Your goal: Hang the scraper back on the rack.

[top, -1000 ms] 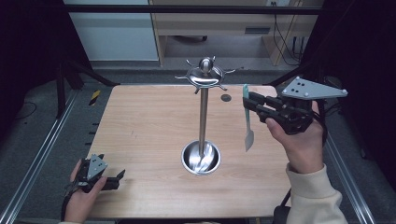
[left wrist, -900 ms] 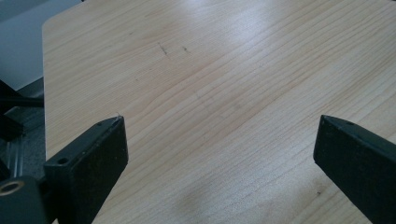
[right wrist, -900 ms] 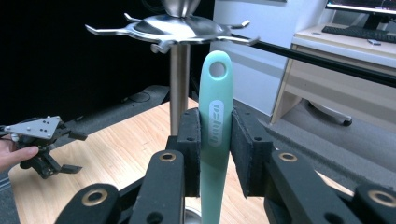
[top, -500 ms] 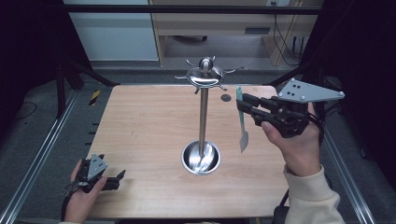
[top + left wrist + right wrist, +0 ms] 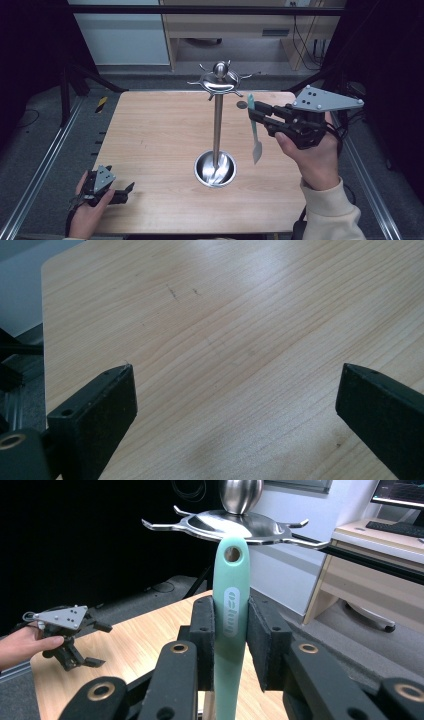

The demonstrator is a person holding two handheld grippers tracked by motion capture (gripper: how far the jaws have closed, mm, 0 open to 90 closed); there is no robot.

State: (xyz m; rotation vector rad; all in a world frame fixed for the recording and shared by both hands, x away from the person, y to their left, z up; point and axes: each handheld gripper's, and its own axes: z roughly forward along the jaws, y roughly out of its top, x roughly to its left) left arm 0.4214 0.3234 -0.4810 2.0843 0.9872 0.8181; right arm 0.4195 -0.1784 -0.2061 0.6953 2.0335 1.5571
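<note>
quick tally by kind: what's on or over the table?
Rack: 1
Green-handled utensil: 1, hanging from the right gripper
Small dark disc on the table: 1
Grippers: 2, with the left gripper
Total: 5

we see a mint-green utensil handle (image 5: 231, 625) with white lettering, its blade (image 5: 256, 150) pale grey. the stand (image 5: 218, 125) is shiny silver steel. the tabletop (image 5: 150, 135) is light wood with fine grain. each hand-held gripper (image 5: 255, 112) is black, the right one topped by a grey plate (image 5: 325, 100). the sleeve (image 5: 330, 212) is cream.
</note>
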